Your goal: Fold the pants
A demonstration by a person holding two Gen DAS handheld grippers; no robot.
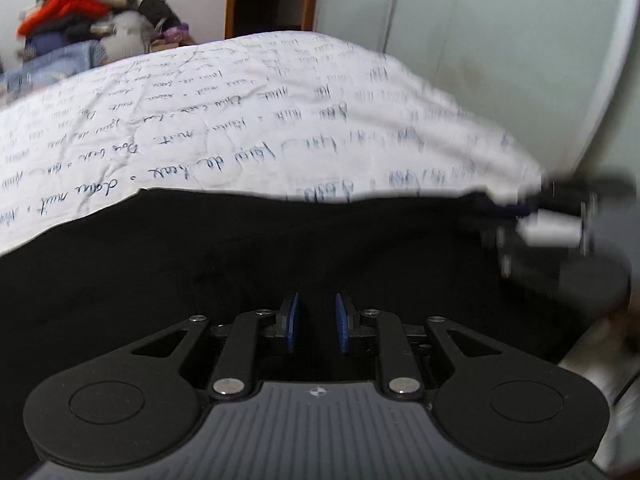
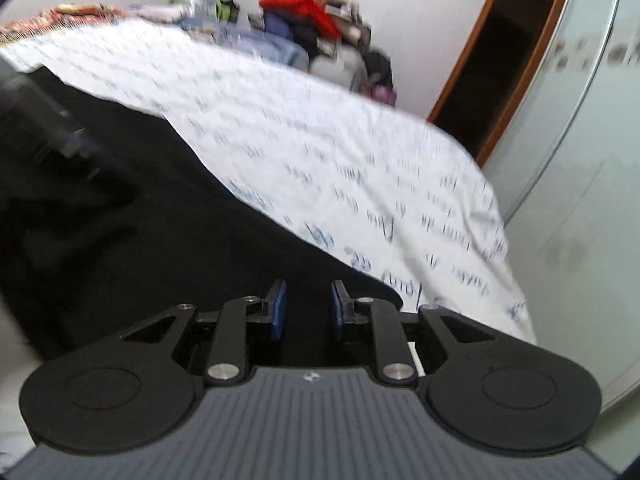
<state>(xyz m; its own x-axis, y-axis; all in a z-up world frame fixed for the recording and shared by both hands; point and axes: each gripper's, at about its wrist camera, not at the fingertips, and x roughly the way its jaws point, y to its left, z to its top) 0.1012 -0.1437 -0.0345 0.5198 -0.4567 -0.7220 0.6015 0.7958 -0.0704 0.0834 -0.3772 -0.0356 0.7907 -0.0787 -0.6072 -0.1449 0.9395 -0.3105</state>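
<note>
The black pants lie spread on a bed with a white sheet printed with blue handwriting. My left gripper hovers just over the black cloth, its blue pads apart with nothing between them. My right gripper is over the pants' right edge, pads apart and empty. The right gripper shows blurred at the right of the left wrist view. The left gripper shows blurred at the left of the right wrist view.
A heap of clothes with a red garment is piled beyond the far side of the bed, also in the right wrist view. A wooden door frame and a pale wardrobe door stand to the right of the bed.
</note>
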